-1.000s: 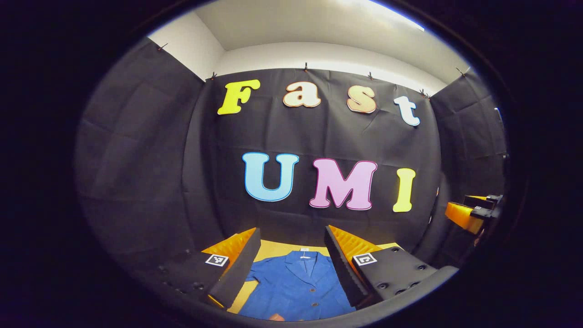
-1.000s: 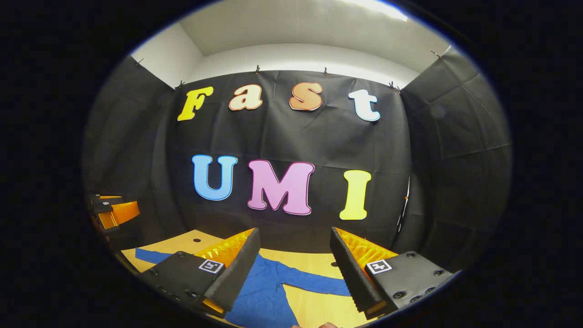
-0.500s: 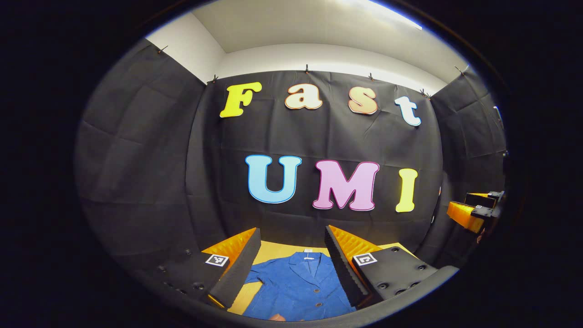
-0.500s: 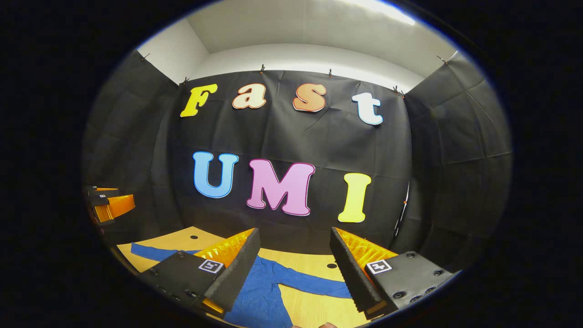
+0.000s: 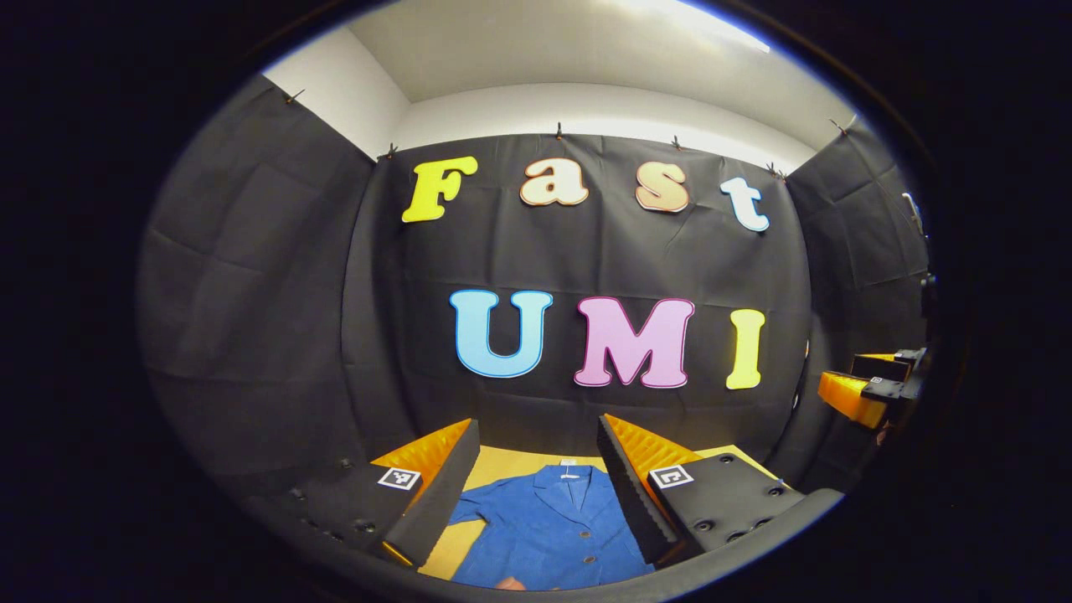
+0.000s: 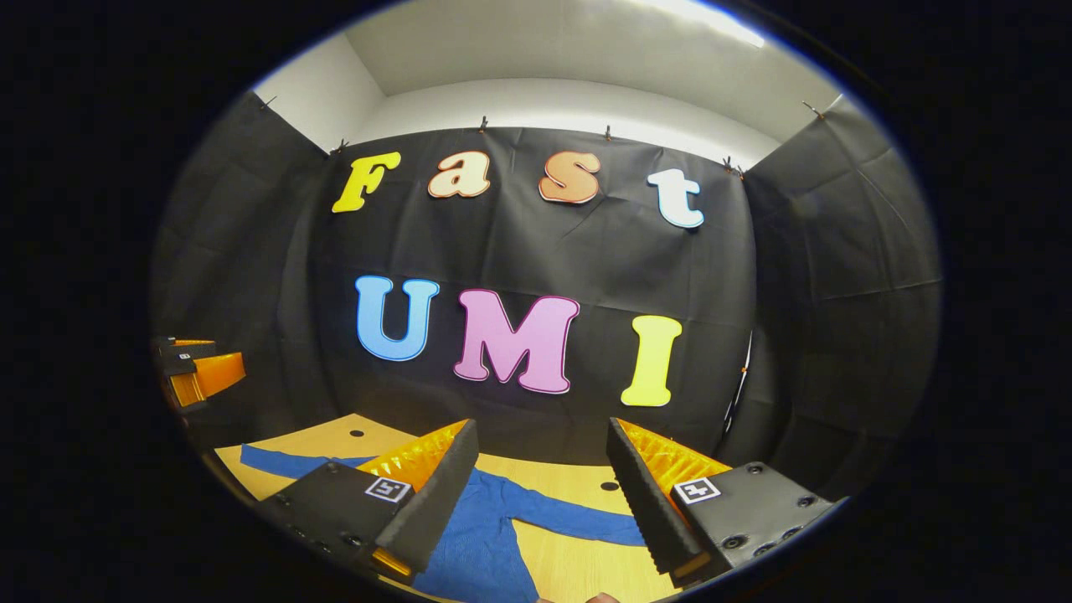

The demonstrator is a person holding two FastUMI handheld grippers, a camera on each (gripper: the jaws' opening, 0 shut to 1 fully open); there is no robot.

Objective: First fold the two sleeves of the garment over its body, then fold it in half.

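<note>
Moved: both views barely drifted since a second ago.
Garment: blue buttoned corduroy jacket [image 5: 548, 528] flat, sleeves spread on yellow wooden table [image 6: 578, 565].
Grippers: left gripper [image 5: 536, 486], right gripper [image 6: 543, 490] both spread, above it.

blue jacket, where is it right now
The blue jacket lies flat on the wooden table, collar toward the back wall, between and below the left gripper fingers; both sleeves are spread out.

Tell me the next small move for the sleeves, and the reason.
Probably lower the right claw onto the sleeve lying stretched out flat on the table. Both claws are open and hold nothing, and the blue jacket is still unfolded.
</note>
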